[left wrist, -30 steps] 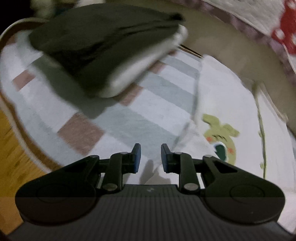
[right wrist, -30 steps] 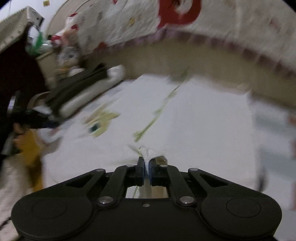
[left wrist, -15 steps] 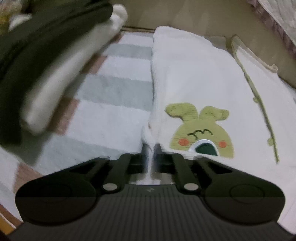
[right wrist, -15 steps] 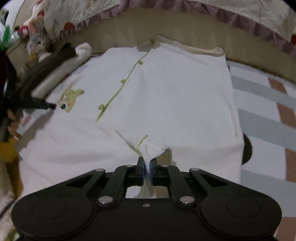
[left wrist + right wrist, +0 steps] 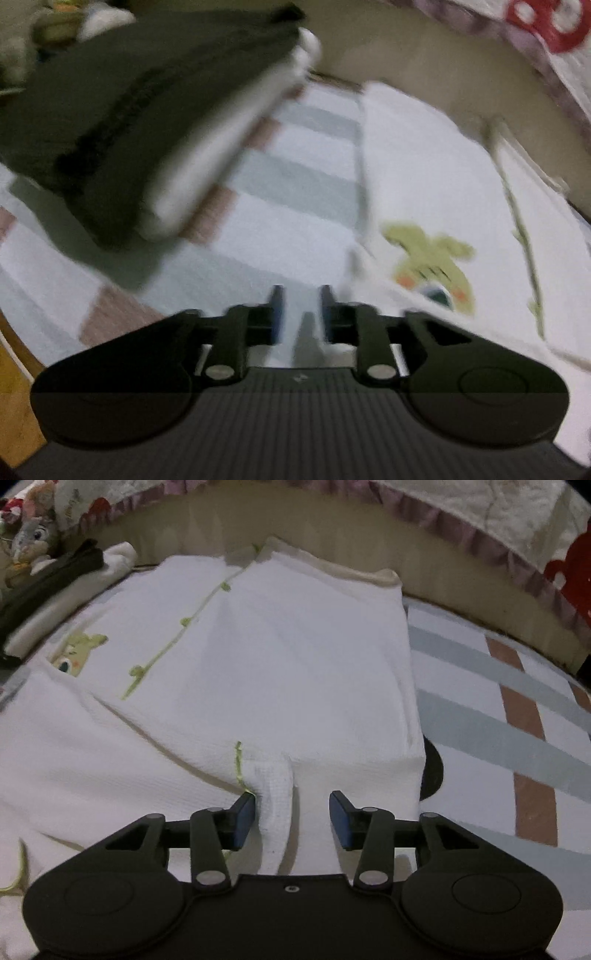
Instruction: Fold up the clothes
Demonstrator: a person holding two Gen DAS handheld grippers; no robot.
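A white knit garment (image 5: 295, 657) with green buttons and a green cartoon patch (image 5: 75, 653) lies folded on the striped mat (image 5: 498, 720). My right gripper (image 5: 292, 805) hovers at its near edge. Its jaws are opening, and a raised fold of the white cloth (image 5: 275, 805) lies loose between them, closer to the left finger. In the blurred left wrist view, my left gripper (image 5: 301, 295) is over the mat (image 5: 288, 184), just left of the garment (image 5: 424, 177) and its patch (image 5: 432, 258). Its jaws are opening with nothing between them.
A stack of folded dark and white clothes (image 5: 147, 110) sits at the mat's far left, also in the right wrist view (image 5: 51, 576). A stuffed toy (image 5: 35, 535) stands behind it. A beige bed side (image 5: 332, 528) with a hanging quilt bounds the far edge. Wooden floor (image 5: 14, 387) shows at left.
Both grippers were shut on the garment's near edge half a second ago and have let go. The left one has shifted left off the cloth; the right one stays over the released fold.
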